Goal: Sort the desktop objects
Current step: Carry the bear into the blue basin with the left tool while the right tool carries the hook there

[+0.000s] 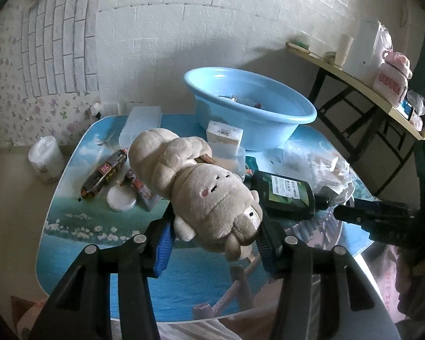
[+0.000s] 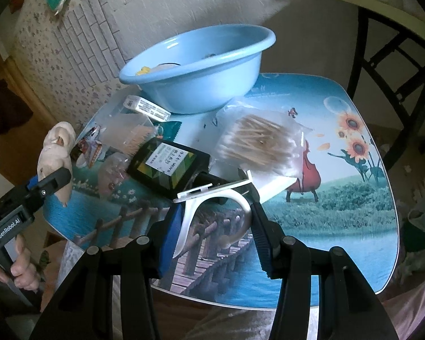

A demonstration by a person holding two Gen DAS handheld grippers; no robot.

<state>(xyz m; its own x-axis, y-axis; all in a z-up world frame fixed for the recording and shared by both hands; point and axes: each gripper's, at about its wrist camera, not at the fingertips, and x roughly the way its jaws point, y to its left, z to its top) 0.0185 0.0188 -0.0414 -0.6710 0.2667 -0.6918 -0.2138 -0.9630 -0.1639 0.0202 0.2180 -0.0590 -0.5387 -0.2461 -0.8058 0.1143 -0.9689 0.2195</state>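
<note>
Above the table (image 1: 70, 226), the left gripper (image 1: 215, 226) pinches a beige plush toy (image 1: 198, 187), while the right gripper (image 2: 216, 221) clamps a white curved plastic hook (image 2: 212, 198), the blue basin (image 2: 201, 56) at twelve o'clock.

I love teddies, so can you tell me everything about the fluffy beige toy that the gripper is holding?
The beige plush animal toy looks soft and fuzzy, with a chubby ridged body, small stubby limbs, two little dark eye marks, a pink spot on the face and a small tag near the head. It lies tilted, head end toward the camera, lifted above the blue picture-printed table. The left gripper is shut on it, its blue-padded fingers squeezing both sides. In the right wrist view it hangs at the table's left edge.
</note>
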